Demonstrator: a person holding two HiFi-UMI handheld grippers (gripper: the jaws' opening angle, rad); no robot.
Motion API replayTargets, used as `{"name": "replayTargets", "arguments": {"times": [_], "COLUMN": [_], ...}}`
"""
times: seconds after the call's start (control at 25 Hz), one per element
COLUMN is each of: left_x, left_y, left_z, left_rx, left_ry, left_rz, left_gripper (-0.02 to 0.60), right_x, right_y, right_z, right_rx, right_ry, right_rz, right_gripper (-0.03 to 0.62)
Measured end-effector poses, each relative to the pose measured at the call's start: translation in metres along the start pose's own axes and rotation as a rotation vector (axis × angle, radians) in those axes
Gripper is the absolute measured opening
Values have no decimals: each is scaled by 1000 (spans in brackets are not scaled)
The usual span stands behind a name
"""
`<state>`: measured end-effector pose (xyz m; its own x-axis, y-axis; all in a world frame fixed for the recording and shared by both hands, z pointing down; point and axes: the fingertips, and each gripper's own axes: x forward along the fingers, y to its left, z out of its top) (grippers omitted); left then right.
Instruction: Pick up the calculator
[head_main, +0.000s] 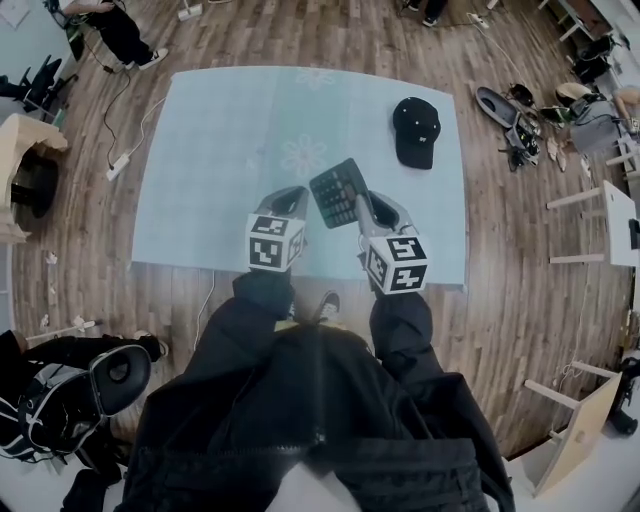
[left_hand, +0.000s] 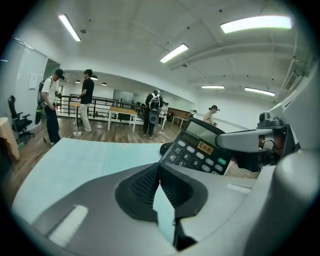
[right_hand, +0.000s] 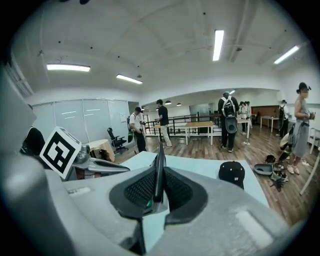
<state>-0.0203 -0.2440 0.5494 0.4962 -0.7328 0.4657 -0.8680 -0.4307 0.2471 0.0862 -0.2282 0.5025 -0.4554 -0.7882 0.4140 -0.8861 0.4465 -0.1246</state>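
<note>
The black calculator (head_main: 337, 190) hangs above the pale blue table (head_main: 220, 150), tilted, with its keys facing up. My right gripper (head_main: 366, 208) is shut on its right edge. In the right gripper view the calculator (right_hand: 159, 162) stands edge-on between the two pads. My left gripper (head_main: 293, 203) sits just left of the calculator, its jaws shut with nothing between them (left_hand: 159, 172). In the left gripper view the calculator (left_hand: 197, 152) shows at the right, with its keys and display visible, clamped by the right gripper (left_hand: 250, 140).
A black cap (head_main: 416, 130) lies on the table's far right part. Bags and gear (head_main: 520, 120) lie on the wooden floor at the right, and a black bag (head_main: 60, 400) sits at the lower left. Several people (left_hand: 85, 105) stand by tables in the background.
</note>
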Motion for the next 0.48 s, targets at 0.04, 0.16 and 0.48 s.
{"name": "replayTargets", "arguments": {"times": [0.04,0.16,0.48], "left_x": [-2,-9,-26], "left_y": [-1,-7,-13], "left_z": [10,39,100], "left_rx": [8,37,93], "left_ry": [-17,-75,-207], "left_rz": [-1,-10,-2], "left_gripper": [2,1,0], "right_x": [-3,-14,-39], "right_y": [0,1,-1], "right_z": [9,37,92], "right_rx": [-3,-7,-46], "right_ry": [-22,-99,-248], "right_rz": [-5,-17,-55], "right_gripper": [47,46,46]}}
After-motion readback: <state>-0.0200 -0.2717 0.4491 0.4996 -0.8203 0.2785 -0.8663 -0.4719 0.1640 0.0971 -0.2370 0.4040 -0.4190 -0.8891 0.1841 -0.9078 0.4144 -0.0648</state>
